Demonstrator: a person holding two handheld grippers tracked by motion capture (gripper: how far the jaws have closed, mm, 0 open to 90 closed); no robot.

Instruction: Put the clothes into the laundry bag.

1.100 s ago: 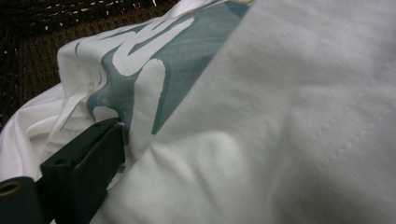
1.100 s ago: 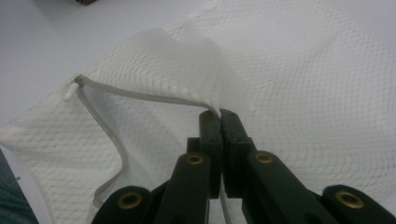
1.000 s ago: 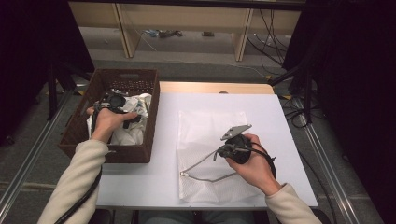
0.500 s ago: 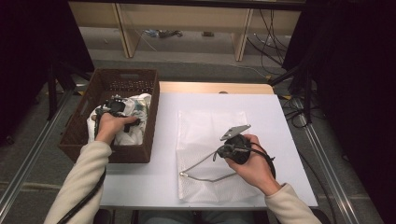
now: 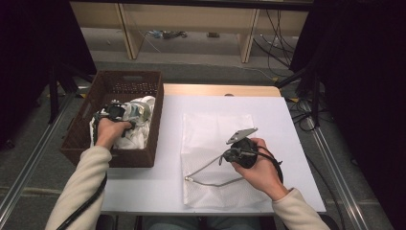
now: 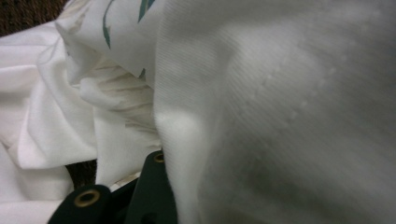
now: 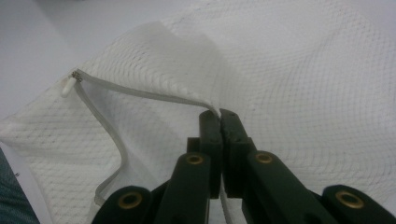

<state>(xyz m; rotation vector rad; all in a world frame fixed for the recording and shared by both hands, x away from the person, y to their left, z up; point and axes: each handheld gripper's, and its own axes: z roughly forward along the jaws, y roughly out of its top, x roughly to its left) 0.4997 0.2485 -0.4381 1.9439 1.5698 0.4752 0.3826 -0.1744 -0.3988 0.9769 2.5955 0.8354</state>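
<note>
**Cloth being taken for the held-open bag**

Nearest, the mesh bag [image 5: 215,158] lies flat on the table [image 5: 167,191]; its zip edge [image 7: 140,95] is pinched between the closed jaws of the right gripper [image 7: 219,114], so the mouth is lifted. Farther off, in the basket [image 5: 122,79], the left gripper [image 5: 112,111] is sunk in the white cloth [image 6: 280,116]; its jaws have just been closing, with a fold seemingly caught between them. A lift and a carry to the bag's mouth are judged due next.
</note>
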